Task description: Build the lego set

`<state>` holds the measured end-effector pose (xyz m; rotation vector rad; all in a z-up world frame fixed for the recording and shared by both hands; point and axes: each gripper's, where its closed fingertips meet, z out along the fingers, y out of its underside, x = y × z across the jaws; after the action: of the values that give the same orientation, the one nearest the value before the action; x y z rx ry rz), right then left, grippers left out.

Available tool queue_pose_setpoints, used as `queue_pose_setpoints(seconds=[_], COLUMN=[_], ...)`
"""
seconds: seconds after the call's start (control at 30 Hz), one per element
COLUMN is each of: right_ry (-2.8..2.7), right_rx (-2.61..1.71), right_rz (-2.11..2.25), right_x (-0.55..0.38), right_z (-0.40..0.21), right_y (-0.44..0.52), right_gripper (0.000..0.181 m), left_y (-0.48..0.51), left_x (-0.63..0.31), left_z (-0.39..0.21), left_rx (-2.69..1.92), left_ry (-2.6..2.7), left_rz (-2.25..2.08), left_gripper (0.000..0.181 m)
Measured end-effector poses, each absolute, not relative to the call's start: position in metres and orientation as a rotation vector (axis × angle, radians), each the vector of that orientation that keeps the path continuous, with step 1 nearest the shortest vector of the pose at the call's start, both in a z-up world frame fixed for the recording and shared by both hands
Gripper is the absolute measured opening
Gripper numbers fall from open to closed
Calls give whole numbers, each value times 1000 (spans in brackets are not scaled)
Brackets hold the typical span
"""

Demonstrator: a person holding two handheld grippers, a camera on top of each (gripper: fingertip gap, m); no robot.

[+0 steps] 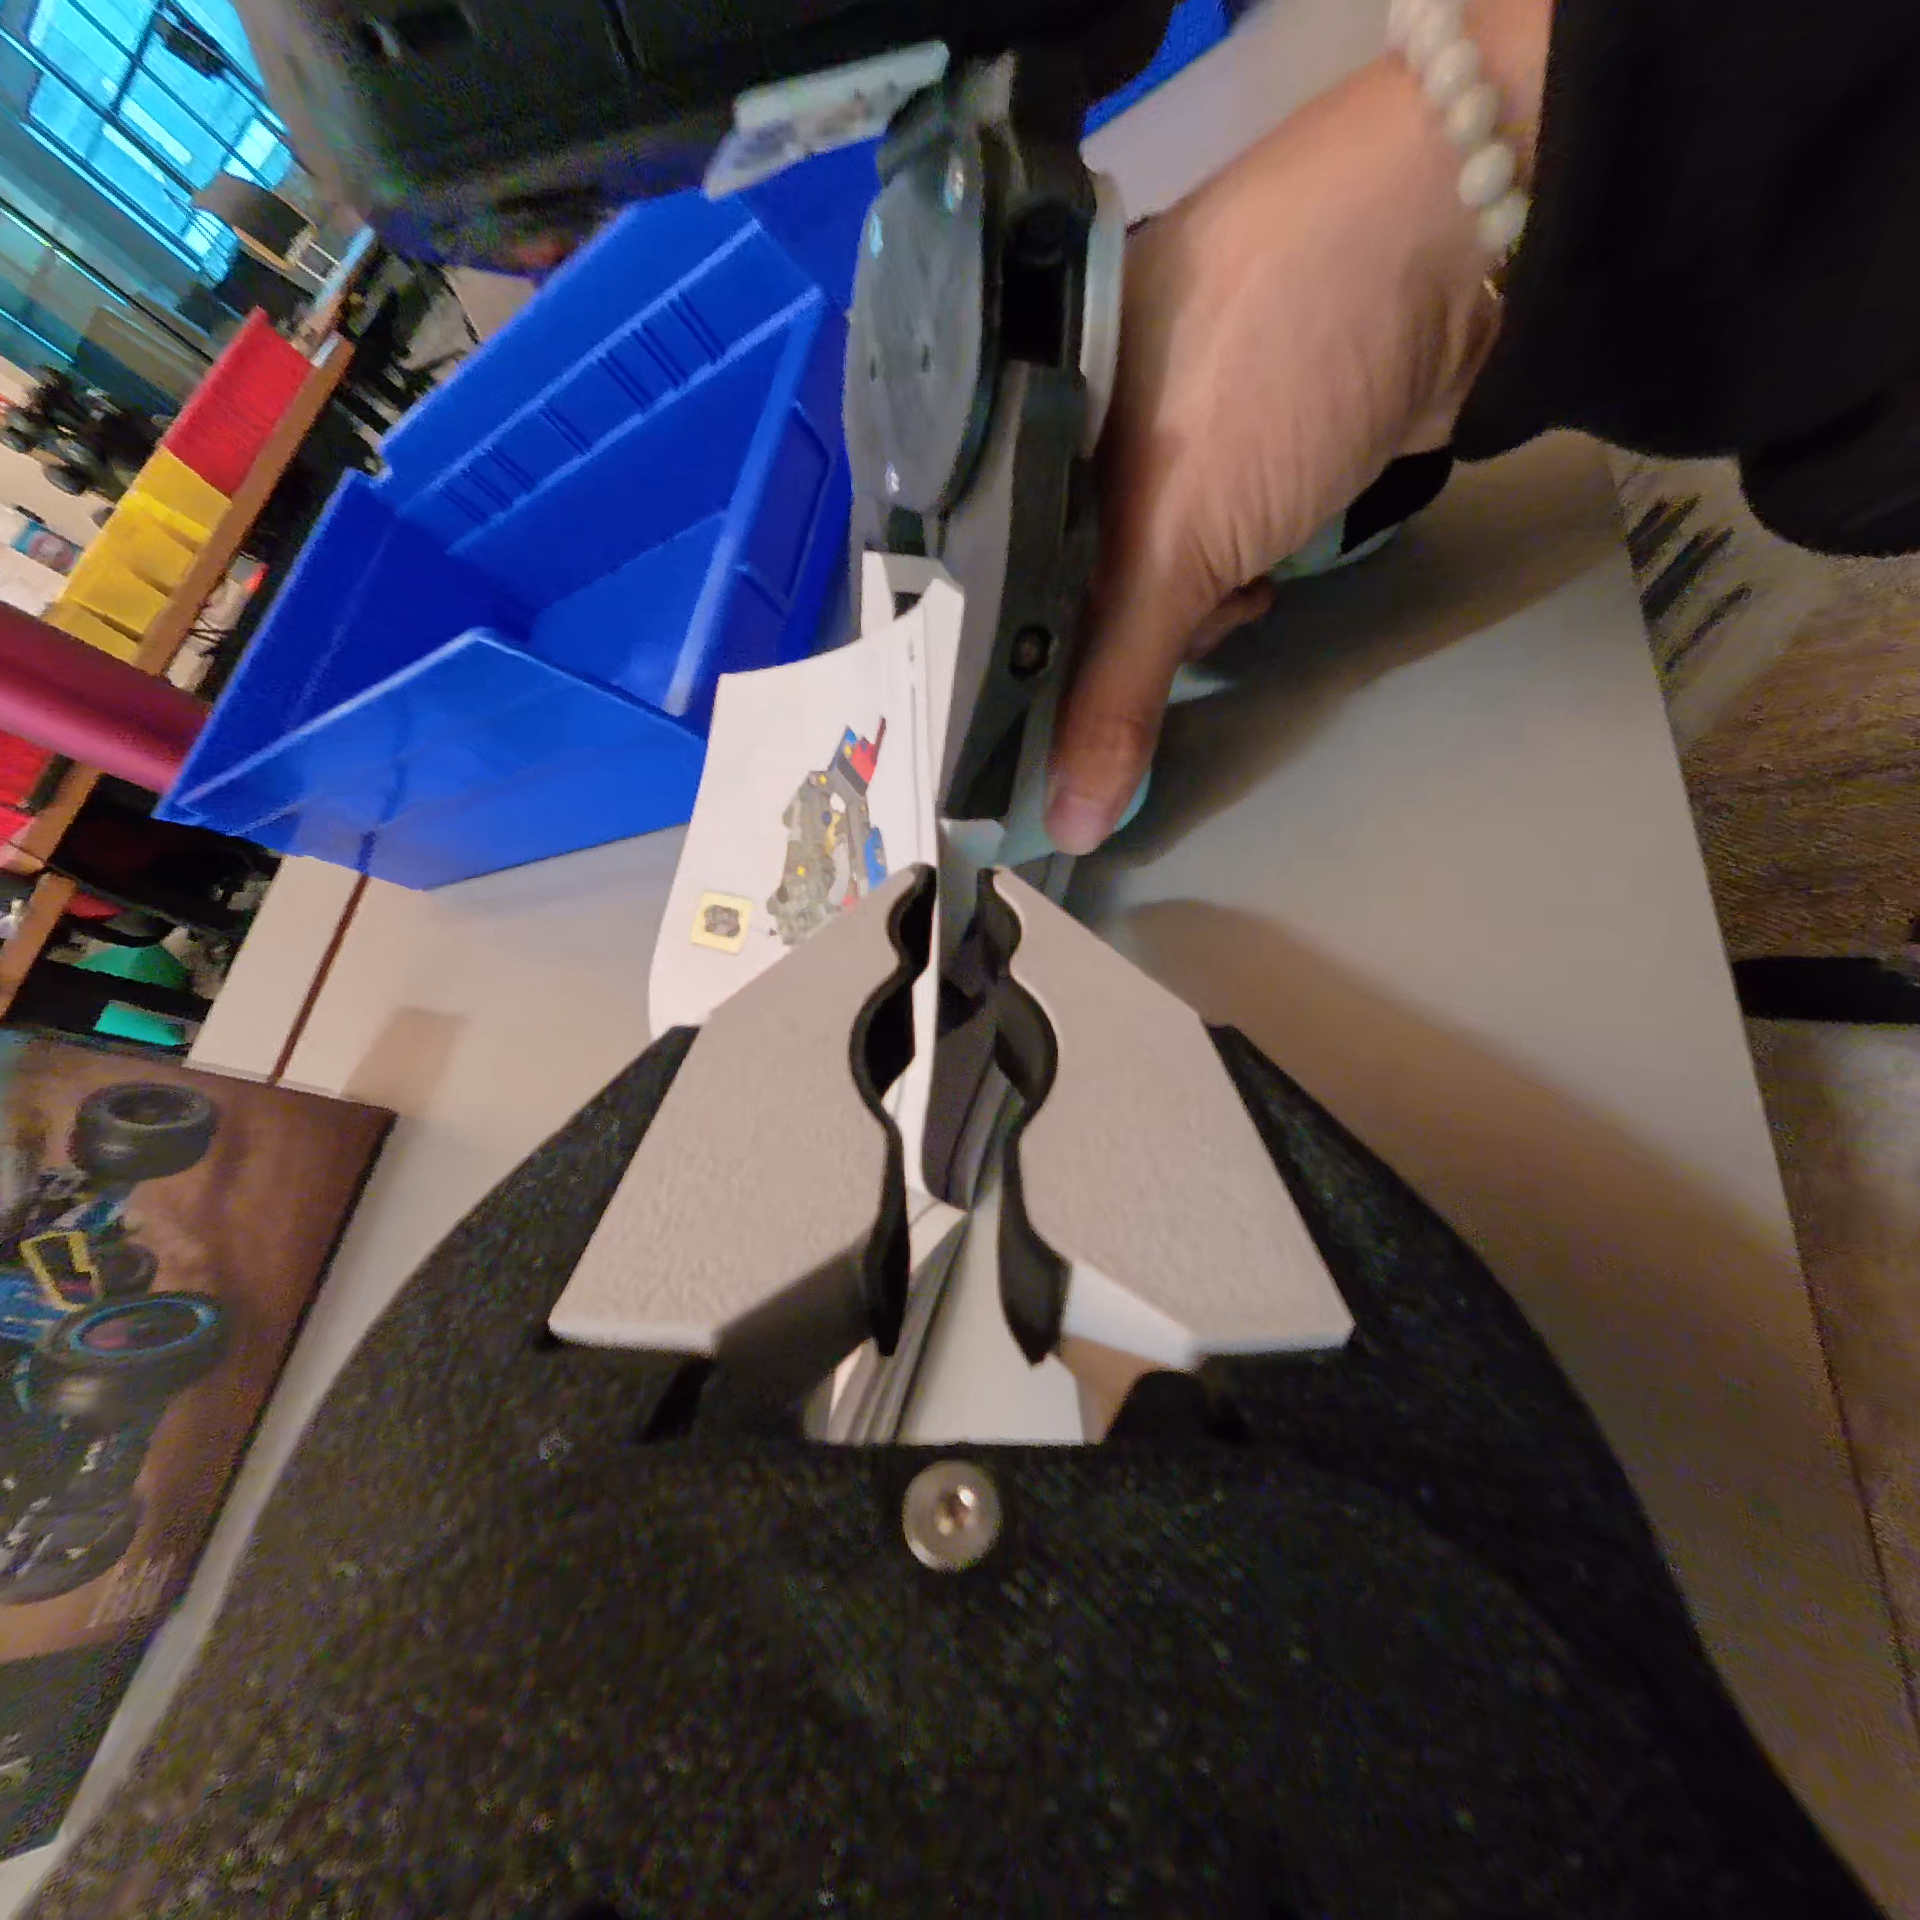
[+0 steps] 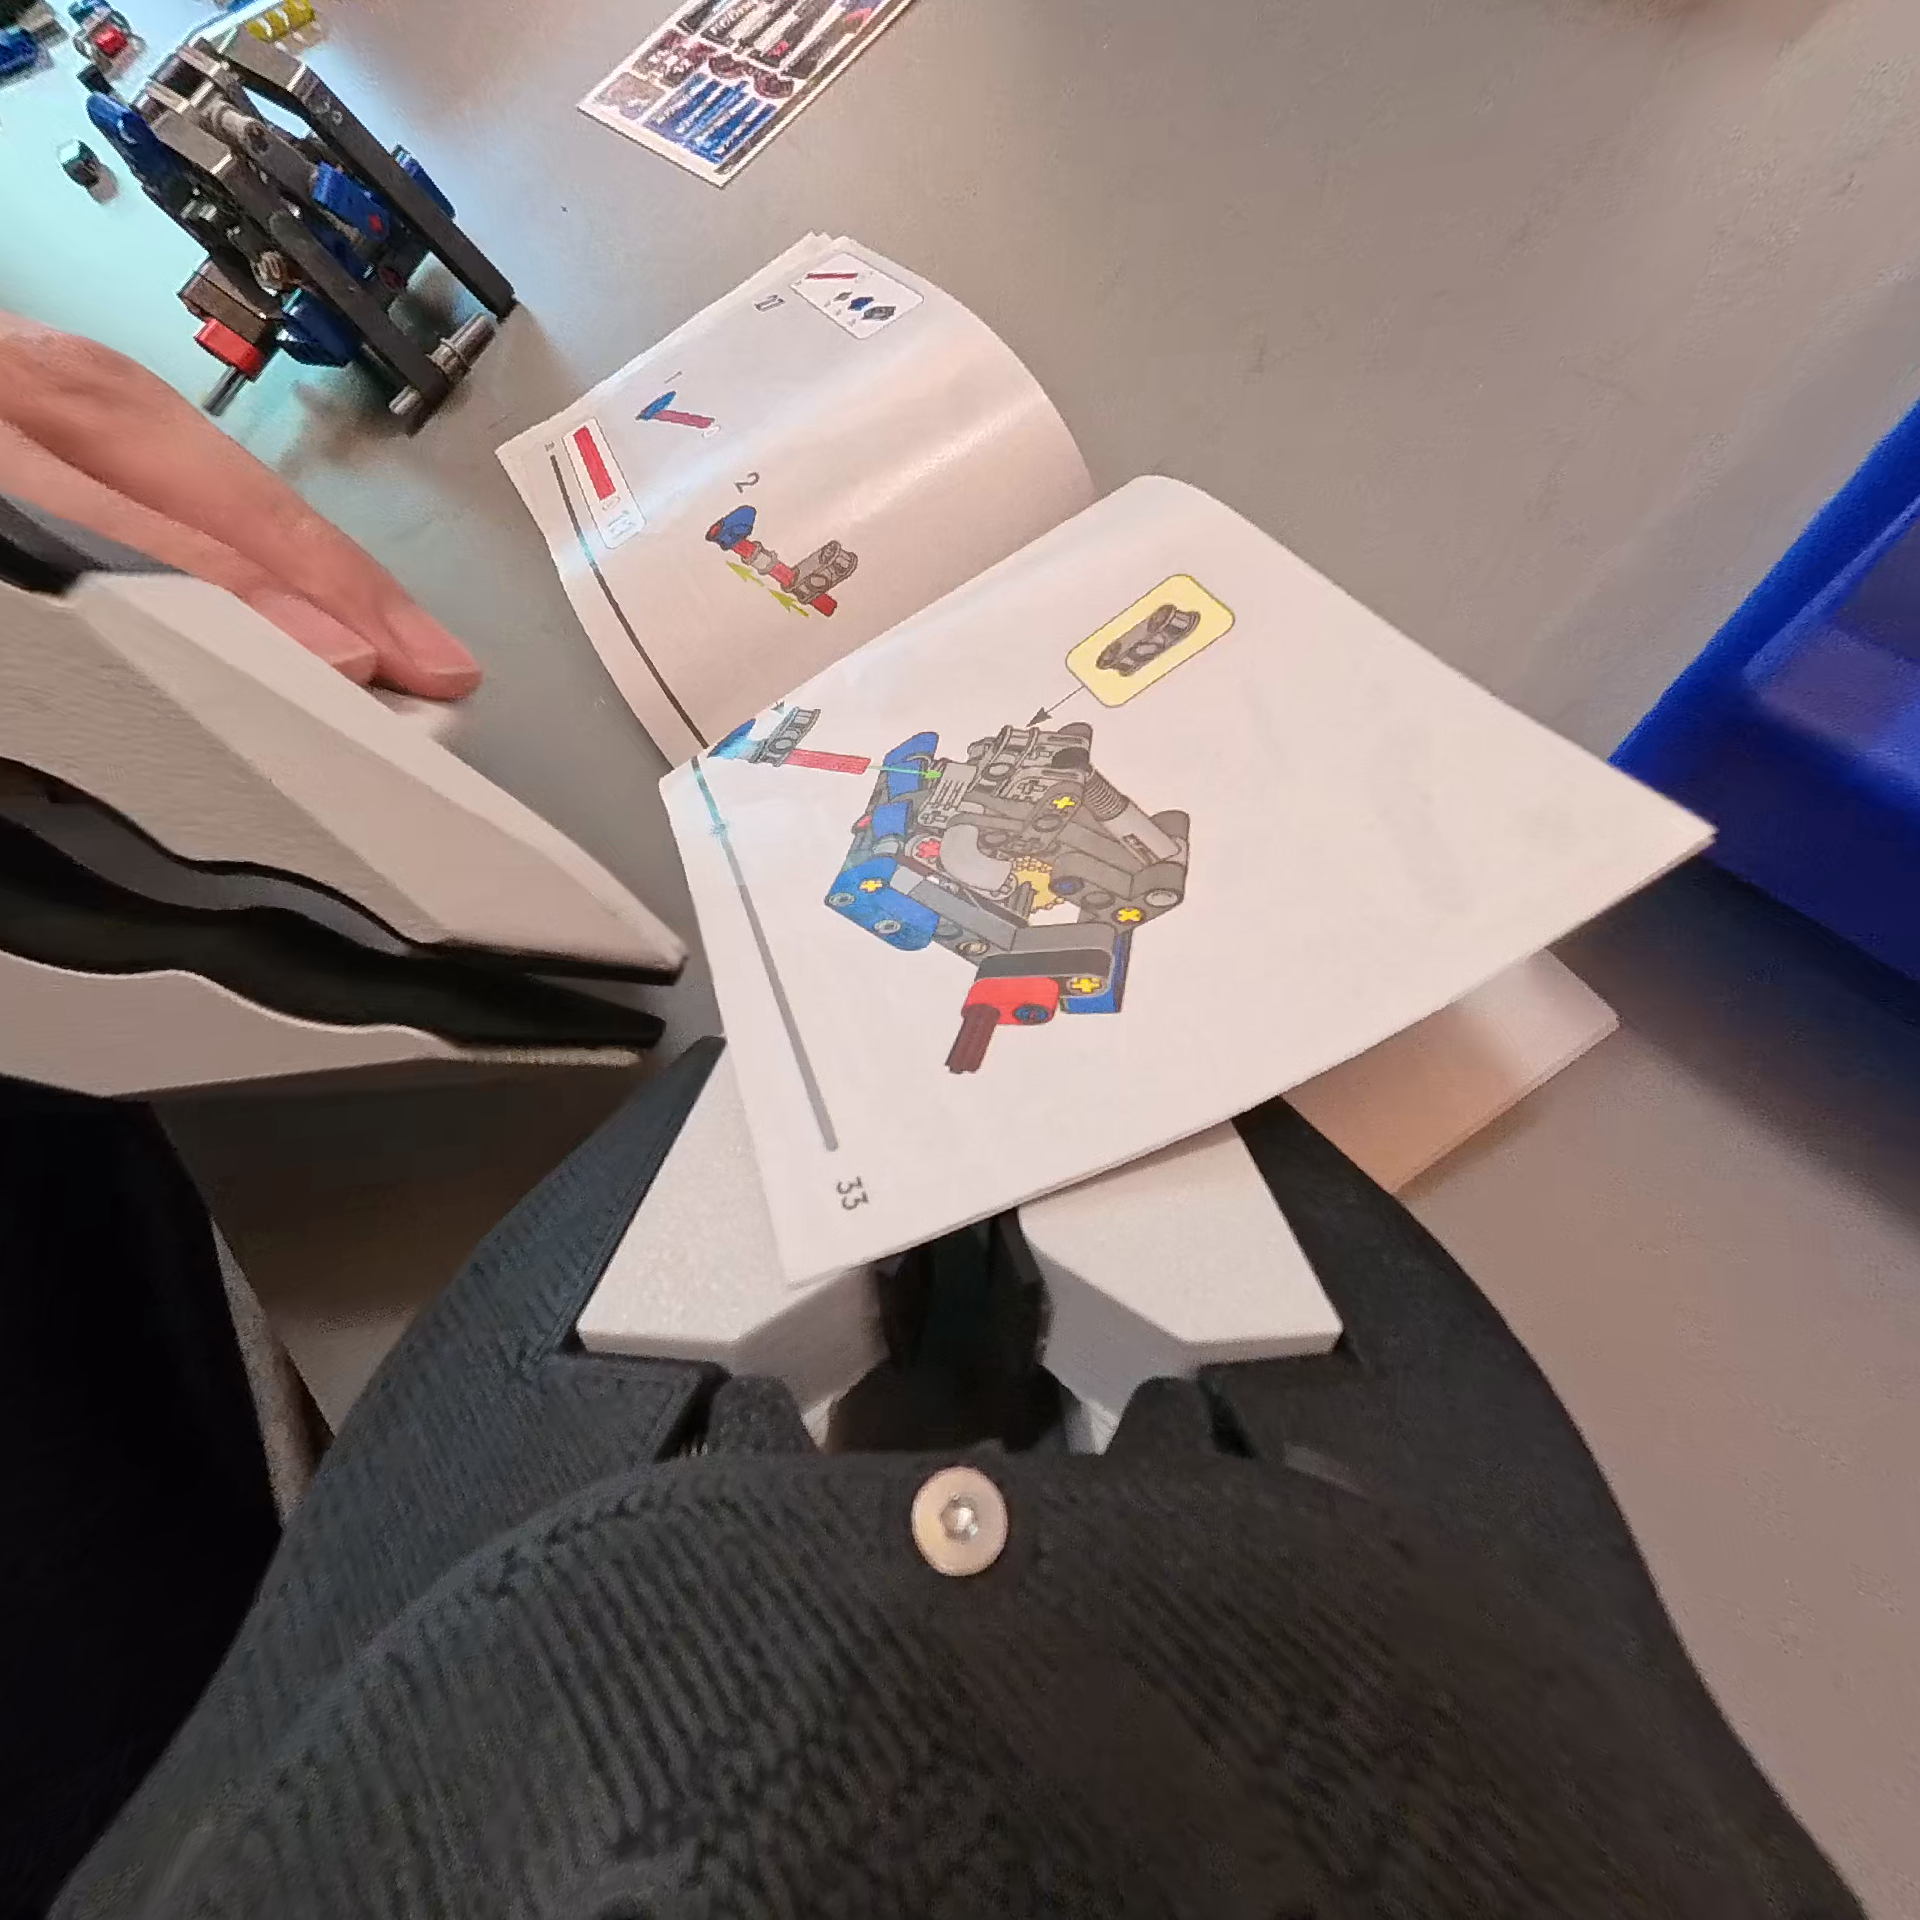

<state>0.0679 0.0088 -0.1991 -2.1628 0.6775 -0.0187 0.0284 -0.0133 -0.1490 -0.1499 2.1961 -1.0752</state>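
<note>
Right gripper [image 2: 961, 1236] clamped on a booklet [image 2: 1299, 831] page, left gripper [image 1: 961, 1049] nearly together at 9 o'clock: turn slowly to avoid tearing.

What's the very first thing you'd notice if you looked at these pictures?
Probably the open instruction booklet in the middle of the grey table, one page lifted over the right tool, with a colourful drawing on it. Next, the half-built Lego model, dark grey with blue and red bits, standing at the far left. A big blue bin sits right beside the booklet.
</note>
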Motion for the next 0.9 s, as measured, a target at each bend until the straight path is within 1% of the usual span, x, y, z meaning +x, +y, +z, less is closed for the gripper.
queue_pose_setpoints(seconds=[0.13, 0.33, 0.63, 0.9], right_ry=[677, 676, 680, 680], right_rx=[-2163, -2167, -2165, -2165], right_rz=[-20, -40, -37, -36], right_x=[68, 69, 69, 69], right_z=[-199, -200, -200, -199], right_y=[9, 9, 9, 9], right_gripper=[0, 0, 0, 0], left_y=[-1, 23, 50, 81], left_x=[46, 56, 55, 60], left_z=[-151, -200, -195, -198], left_rx=[-197, -199, -90, -160], left_ry=[2182, 2463, 2438, 2414], left_rz=[-999, -771, -560, -426], left_gripper=[2, 0, 0, 0])
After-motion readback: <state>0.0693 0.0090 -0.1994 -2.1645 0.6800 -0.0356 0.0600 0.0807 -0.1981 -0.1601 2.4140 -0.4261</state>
